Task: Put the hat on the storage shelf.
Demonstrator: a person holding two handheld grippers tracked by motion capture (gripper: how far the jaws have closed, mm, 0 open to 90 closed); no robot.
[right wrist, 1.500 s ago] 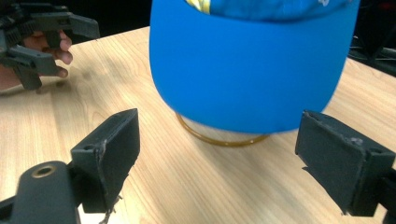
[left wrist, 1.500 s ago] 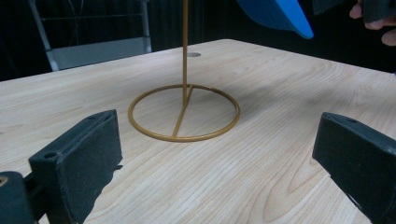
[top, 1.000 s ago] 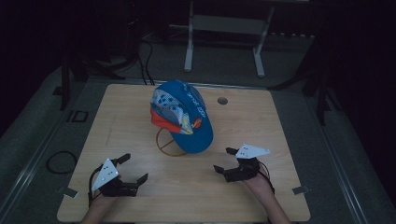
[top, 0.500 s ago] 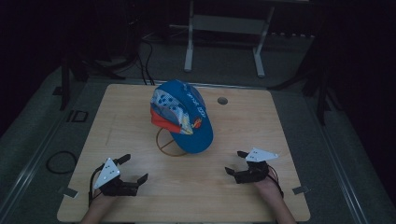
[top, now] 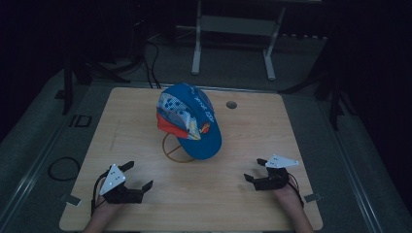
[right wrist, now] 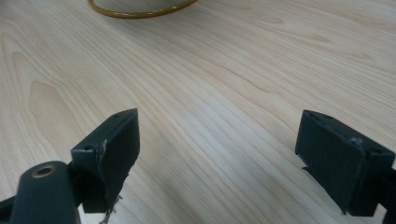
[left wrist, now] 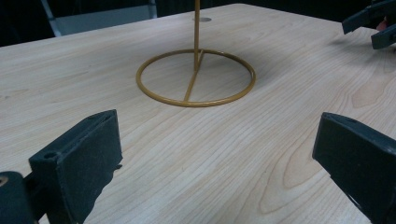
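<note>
Right gripper (top: pixel 256 171) has drawn back toward the table's (top: pixel 291 121) near right edge; left gripper (top: pixel 137 175) unchanged. Both spread wide, empty, bare wood around each. One cap (top: pixel 190 120), one gold stand (left wrist: pixel 196 77), mid-table. Cap hangs tilted, long axis running far-left to near-right, brim low.

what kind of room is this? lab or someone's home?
Probably a lab or recording room: one bare wooden table on grey flooring, a metal stand frame and loose cables behind it, dark surroundings, and a cap staged on a wire stand.
</note>
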